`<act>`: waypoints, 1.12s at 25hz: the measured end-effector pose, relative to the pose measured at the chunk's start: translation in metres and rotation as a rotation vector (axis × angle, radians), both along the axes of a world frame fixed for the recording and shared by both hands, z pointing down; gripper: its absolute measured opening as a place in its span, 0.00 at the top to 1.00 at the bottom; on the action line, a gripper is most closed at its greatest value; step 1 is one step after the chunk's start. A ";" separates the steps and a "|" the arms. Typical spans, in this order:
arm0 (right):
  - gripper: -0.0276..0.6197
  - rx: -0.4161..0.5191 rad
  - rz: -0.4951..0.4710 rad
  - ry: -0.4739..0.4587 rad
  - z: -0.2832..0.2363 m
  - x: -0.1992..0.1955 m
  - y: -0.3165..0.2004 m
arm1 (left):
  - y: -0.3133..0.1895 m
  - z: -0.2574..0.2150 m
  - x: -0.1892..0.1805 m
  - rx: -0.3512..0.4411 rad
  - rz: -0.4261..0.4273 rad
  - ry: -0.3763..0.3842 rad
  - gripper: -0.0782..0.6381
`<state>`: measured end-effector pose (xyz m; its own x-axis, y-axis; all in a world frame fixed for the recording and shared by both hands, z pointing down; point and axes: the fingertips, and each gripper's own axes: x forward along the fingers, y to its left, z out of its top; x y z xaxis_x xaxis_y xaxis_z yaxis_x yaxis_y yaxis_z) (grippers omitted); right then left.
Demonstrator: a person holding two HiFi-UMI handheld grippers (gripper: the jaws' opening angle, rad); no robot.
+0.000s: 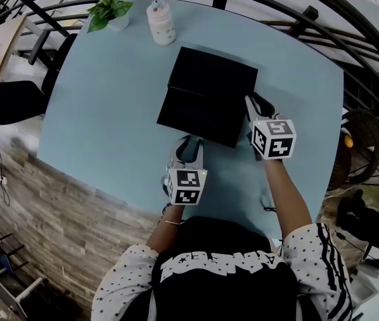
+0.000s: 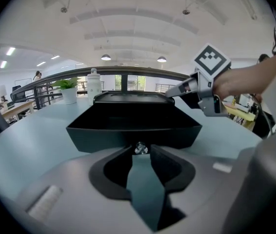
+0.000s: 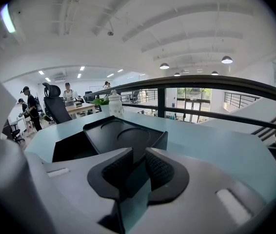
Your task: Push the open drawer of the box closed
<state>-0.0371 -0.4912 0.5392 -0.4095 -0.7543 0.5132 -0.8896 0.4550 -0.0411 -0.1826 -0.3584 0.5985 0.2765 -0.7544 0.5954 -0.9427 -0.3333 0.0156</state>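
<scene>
1. The left gripper (image 1: 189, 144) sits at the near front of the open drawer (image 1: 199, 116). Its fingers are slightly apart, with the small silver knob (image 2: 140, 148) at their tips.
2. The black box (image 1: 213, 75) stands mid-table (image 1: 96, 112), and its drawer is drawn out to the near side.
3. The right gripper (image 1: 255, 102) is just beside the box's right side, fingers slightly apart and empty.

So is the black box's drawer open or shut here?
Open: the drawer juts out of the box on its near side, its hollow interior showing in the left gripper view.

Your left gripper view: the drawer (image 2: 133, 129) front wall hides most of the box (image 2: 130, 97) behind it. Small shiny piece (image 2: 140, 148) on the drawer, nearer you than the box, blurred, unidentifiable. Head view: bottle (image 1: 161, 22) beyond the box, label unreadable.
</scene>
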 end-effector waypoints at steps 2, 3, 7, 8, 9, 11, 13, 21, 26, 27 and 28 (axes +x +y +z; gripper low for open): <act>0.86 0.001 0.001 -0.002 0.001 0.000 -0.001 | -0.001 0.003 0.000 -0.009 0.009 -0.026 0.89; 0.86 0.002 0.003 -0.004 0.001 0.000 -0.001 | -0.001 0.003 0.001 -0.011 0.014 -0.035 0.89; 0.86 0.003 -0.001 -0.006 -0.001 0.001 0.001 | 0.000 0.002 0.002 -0.023 0.006 -0.017 0.89; 0.86 0.004 -0.003 -0.008 -0.001 0.001 0.001 | 0.000 0.000 0.003 -0.019 0.006 -0.015 0.89; 0.86 0.005 -0.004 -0.011 -0.001 0.001 0.001 | 0.000 -0.001 0.004 -0.012 0.008 -0.016 0.89; 0.86 0.008 -0.003 -0.013 -0.002 0.002 0.001 | -0.001 -0.005 0.006 -0.002 0.012 -0.018 0.89; 0.86 0.008 -0.003 -0.004 -0.002 0.001 0.001 | -0.003 -0.005 0.008 -0.006 0.016 -0.015 0.89; 0.87 0.009 -0.007 0.001 -0.002 0.003 0.001 | -0.007 -0.005 0.011 -0.013 0.018 -0.019 0.89; 0.87 0.008 -0.007 0.006 -0.002 0.002 0.001 | -0.014 -0.007 0.011 -0.009 0.028 -0.022 0.89; 0.87 0.008 -0.008 0.004 -0.002 0.002 0.001 | -0.015 -0.007 0.012 -0.008 0.031 -0.023 0.89; 0.87 0.008 -0.009 0.003 -0.002 0.003 0.001 | -0.017 -0.008 0.012 -0.006 0.032 -0.023 0.89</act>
